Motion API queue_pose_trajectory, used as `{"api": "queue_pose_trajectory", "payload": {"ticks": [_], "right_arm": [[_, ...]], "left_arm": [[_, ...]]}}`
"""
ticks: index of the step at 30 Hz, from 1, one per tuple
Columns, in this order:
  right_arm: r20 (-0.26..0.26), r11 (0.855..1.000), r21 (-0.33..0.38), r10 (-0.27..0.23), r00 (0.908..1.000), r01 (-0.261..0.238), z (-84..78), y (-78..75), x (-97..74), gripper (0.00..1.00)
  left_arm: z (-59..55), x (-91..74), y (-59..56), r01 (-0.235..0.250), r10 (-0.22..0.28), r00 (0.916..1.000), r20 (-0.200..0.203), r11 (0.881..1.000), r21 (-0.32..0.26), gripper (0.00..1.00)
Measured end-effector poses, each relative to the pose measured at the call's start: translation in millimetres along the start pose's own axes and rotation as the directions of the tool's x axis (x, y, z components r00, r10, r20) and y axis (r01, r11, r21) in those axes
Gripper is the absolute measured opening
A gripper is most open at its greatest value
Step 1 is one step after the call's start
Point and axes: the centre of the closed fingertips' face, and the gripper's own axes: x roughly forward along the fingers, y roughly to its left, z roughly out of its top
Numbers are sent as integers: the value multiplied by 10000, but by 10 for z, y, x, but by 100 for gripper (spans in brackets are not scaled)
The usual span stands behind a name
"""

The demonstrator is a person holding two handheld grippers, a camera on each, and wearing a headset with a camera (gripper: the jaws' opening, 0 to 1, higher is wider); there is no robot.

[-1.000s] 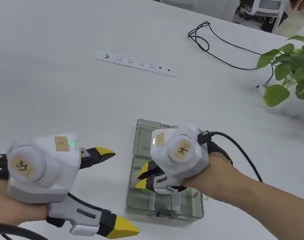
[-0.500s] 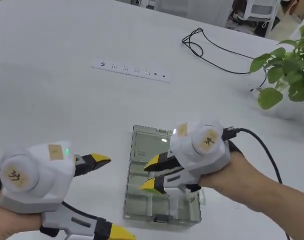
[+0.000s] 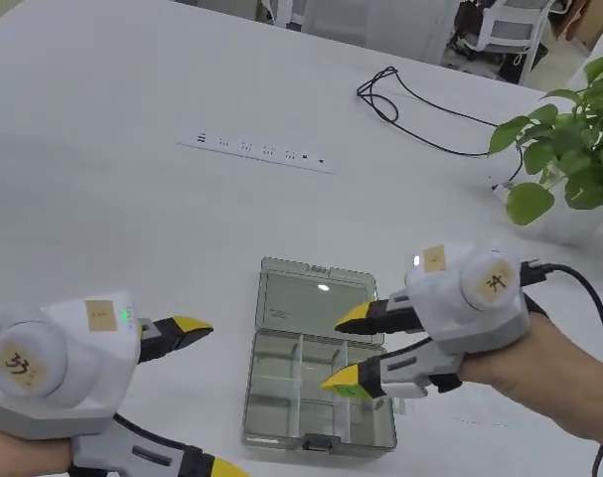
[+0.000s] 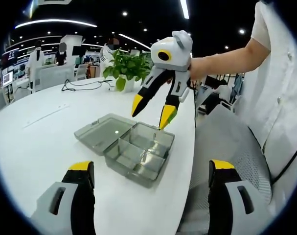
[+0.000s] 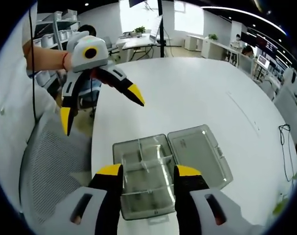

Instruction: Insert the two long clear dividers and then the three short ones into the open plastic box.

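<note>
Plastic box (image 3: 293, 296) lies open — just beneath the right tool (image 3: 346, 349).

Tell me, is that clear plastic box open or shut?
Open. The clear plastic box has its flat lid folded back onto the white table, baring its divided inside.

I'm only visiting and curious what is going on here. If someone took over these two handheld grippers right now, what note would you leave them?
Hands: the left gripper is open and empty, left of the box and apart from it. The right gripper is open and empty, its fingers over the box's right side.
Things: the box sits on the table with its lid laid back.
Done: dividers stand in the box, splitting it into compartments.
Left: I cannot count whether all five are in. Check, and add any that are missing.
</note>
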Motion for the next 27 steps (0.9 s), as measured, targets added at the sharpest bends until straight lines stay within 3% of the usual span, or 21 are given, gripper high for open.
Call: {"api": "queue_pose_trajectory", "payload": {"ticks": [16,27], "right_arm": [[-672,9996,147,-240,9975,250,-432,-138,-281,56],[-1725,9998,56,-171,9849,184,-886,-237,-401,60]], "left_arm": [[-2,12,9,17,-17,10000,-74,10000,4,100],[-26,10,31,-30,30,9999,-163,10000,-3,99]]}}
